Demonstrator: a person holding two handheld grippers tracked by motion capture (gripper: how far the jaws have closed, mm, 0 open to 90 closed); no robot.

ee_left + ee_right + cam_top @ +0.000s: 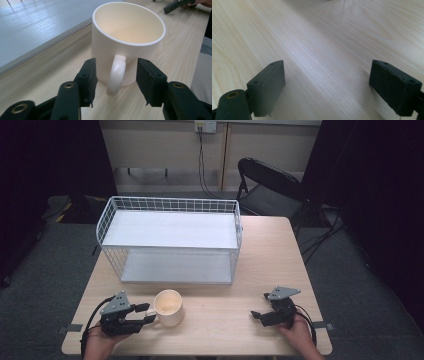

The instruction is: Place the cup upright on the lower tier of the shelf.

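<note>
I am judging the mug (pixel 127 42) as a stiff ceramic piece, rather heavy for its size, with a smooth glazed skin that is probably slippery, and it is likely to chip if it is knocked. The best hold is the handle (pixel 117 73), pinched from both sides. The left claw (pixel 116 81) is standing half open around this handle, its pads not touching it. The mug is cream-white, empty and upright, with a thick rounded rim. It is standing on the worktop (pixel 225 315) near the front, before the white wire rack (pixel 170 237). The right claw (pixel 327 87) is hovering wide and empty over bare wood.
</note>
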